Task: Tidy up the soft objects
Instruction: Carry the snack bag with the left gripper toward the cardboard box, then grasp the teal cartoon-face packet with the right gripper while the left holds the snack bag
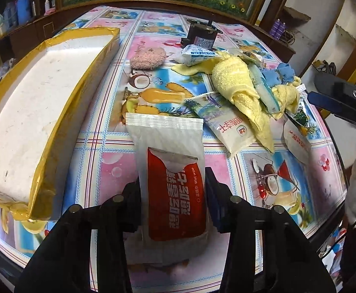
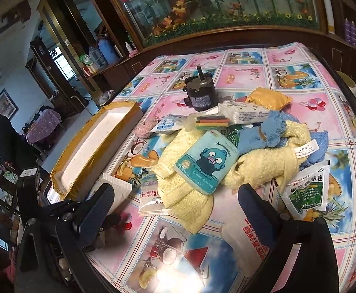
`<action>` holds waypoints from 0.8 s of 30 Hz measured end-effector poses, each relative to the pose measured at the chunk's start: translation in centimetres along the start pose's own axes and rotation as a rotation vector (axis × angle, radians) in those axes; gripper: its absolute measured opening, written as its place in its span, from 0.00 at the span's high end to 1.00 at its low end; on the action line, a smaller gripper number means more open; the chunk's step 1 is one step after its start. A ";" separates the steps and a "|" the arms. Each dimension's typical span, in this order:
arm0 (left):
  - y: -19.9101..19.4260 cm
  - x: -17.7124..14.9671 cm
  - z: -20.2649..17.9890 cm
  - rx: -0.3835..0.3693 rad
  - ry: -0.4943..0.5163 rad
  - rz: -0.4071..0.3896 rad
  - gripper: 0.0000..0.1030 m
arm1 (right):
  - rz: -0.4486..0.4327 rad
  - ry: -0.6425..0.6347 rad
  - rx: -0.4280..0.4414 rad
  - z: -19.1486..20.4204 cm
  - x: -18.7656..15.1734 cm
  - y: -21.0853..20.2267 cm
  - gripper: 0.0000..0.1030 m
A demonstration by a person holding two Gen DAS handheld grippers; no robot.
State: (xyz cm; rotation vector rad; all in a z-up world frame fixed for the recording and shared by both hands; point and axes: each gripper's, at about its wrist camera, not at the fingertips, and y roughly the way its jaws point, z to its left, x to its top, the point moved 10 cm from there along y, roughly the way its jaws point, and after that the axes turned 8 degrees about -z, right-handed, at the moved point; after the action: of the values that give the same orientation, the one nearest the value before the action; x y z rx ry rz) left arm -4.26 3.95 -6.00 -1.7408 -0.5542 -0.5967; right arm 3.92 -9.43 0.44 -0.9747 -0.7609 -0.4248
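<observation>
My left gripper (image 1: 173,185) is shut on a white wet wipe pack (image 1: 175,183) with a red label, its pads pressing both long sides just above the patterned tablecloth. To its left lies a white foam box (image 1: 31,112) wrapped in yellow tape, which looks empty inside. A pile of soft things sits to the right: yellow towels (image 1: 236,83), a blue cloth (image 1: 284,73) and a pink fluffy item (image 1: 148,57). My right gripper (image 2: 178,207) hangs open over the near edge of the yellow towel (image 2: 185,190). A teal cartoon tissue pack (image 2: 206,163) rests on the towels.
A black motor (image 2: 199,95) stands behind the pile. Sachets (image 2: 305,190), a white tissue pack (image 2: 246,113), a yellow pouch (image 2: 268,99) and coloured strips (image 2: 210,123) lie around it. A dark wooden cabinet backs the table. A person (image 2: 4,136) stands far left.
</observation>
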 end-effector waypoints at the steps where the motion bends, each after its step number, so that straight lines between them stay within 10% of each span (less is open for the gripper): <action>1: -0.4 0.1 -0.1 -0.012 -0.008 -0.008 0.60 | 0.000 0.006 -0.002 -0.1 0.3 0.3 0.02; 24: -4.7 3.5 -2.0 -0.146 -0.035 -0.158 0.60 | -0.019 0.103 -0.048 -2.1 0.1 0.1 0.02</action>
State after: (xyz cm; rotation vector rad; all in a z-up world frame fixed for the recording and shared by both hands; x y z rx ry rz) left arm -4.82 3.31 0.16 -1.8588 -0.6926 -0.7342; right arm 4.86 -11.24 -0.21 -0.9831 -0.6701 -0.5082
